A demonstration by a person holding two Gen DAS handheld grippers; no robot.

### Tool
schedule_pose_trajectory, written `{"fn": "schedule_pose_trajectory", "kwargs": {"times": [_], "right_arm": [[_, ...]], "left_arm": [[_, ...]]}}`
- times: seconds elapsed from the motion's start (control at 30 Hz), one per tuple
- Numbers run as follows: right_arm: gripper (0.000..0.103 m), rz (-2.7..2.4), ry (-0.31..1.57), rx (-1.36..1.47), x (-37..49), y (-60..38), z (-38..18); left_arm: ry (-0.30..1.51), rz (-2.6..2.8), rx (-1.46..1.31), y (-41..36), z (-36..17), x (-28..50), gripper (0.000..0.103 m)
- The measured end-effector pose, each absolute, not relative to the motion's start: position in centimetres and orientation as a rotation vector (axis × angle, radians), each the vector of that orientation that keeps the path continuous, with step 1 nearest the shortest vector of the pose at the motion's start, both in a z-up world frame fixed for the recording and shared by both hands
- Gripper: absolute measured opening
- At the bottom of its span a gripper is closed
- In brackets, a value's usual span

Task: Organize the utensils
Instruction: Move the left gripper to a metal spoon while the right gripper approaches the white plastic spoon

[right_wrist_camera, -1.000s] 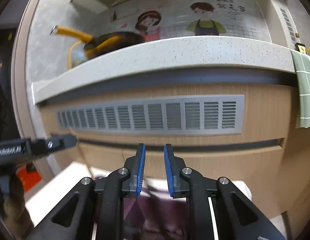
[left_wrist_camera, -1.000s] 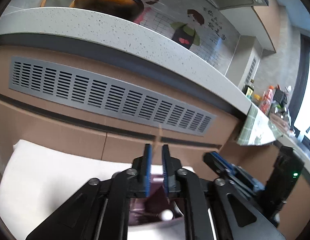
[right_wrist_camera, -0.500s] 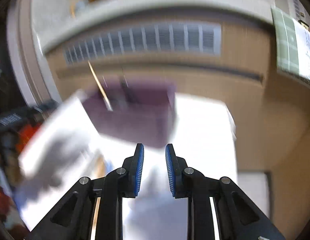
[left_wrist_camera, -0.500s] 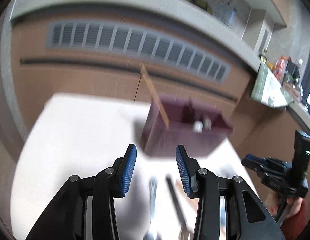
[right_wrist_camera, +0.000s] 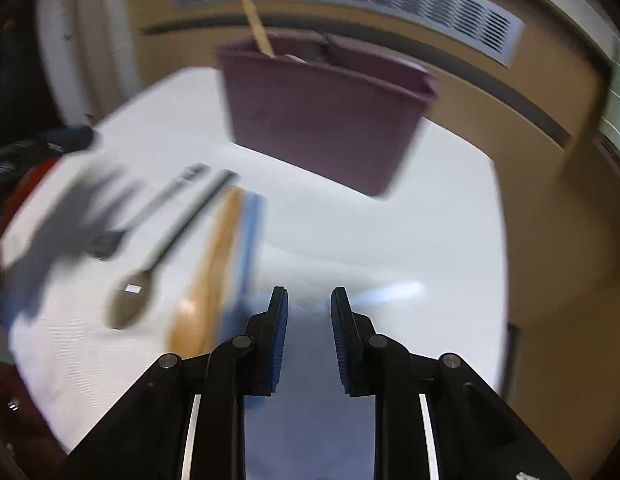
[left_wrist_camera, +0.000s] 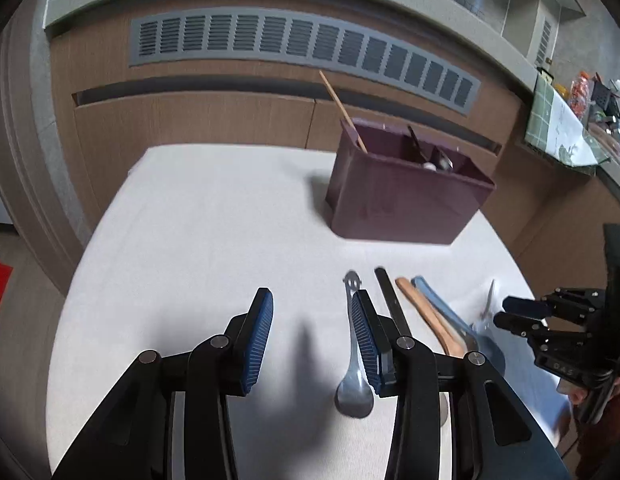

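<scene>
Several utensils lie side by side near the front edge of the white surface (left_wrist_camera: 198, 216): a metal spoon (left_wrist_camera: 352, 384), a dark-handled spoon (right_wrist_camera: 150, 264), a wooden spoon (left_wrist_camera: 424, 312) and a blue one (left_wrist_camera: 442, 308), with the maroon box (left_wrist_camera: 402, 200) toward the back edge already holding a chopstick (left_wrist_camera: 342, 110). Left tool (left_wrist_camera: 312, 340) hangs released and empty just beside the metal spoon; right tool (right_wrist_camera: 309, 340) is parted, empty, above something pale and blurred. Handles lie so close that a closing tool could likely pinch two, or nudge neighbours askew.
</scene>
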State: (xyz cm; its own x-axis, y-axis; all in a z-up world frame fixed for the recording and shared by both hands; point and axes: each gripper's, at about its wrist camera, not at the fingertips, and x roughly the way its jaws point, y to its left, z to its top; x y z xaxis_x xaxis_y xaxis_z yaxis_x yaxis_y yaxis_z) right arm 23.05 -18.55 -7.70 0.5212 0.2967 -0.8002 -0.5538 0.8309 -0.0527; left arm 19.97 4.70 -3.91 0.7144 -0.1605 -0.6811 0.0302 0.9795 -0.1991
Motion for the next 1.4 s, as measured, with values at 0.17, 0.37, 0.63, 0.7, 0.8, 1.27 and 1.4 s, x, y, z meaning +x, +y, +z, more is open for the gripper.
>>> {"fn": "schedule_pose_trajectory", "kwargs": {"times": [0.17,0.37,0.63,0.7,0.8,1.27,1.4], "right_arm": [[0.018,0.514,0.911,-0.239,23.0,-20.0,-7.2],[0.020,0.430,1.075,0.075,25.1,-24.8,-10.1],[0.022,0.440,1.073,0.237,27.9,-24.1,-10.6],[0.023,0.436,1.080,0.200,28.7,-22.9,-10.7],[0.024,0.407,1.045,0.076,29.3,-20.6,-10.5],[0.023,0.349,0.890,-0.226,25.0,-21.4,-8.8],[0.024,0.345,0.880,-0.216,21.6,-23.9,-8.6]], "left_arm": [[0.813,-0.130,-0.146,3.8,-4.8,19.7,0.042],[0.841,-0.148,-0.153,3.2,-5.5,19.9,0.042],[0.867,-0.168,-0.150,2.2,-5.9,20.0,0.042],[0.873,-0.195,-0.153,1.8,-5.9,19.9,0.042],[0.884,-0.250,-0.139,0.5,-6.0,19.6,0.042],[0.945,-0.424,-0.114,-4.5,-6.6,19.6,0.042],[0.986,-0.594,-0.195,-7.1,-6.8,20.1,0.042]]}}
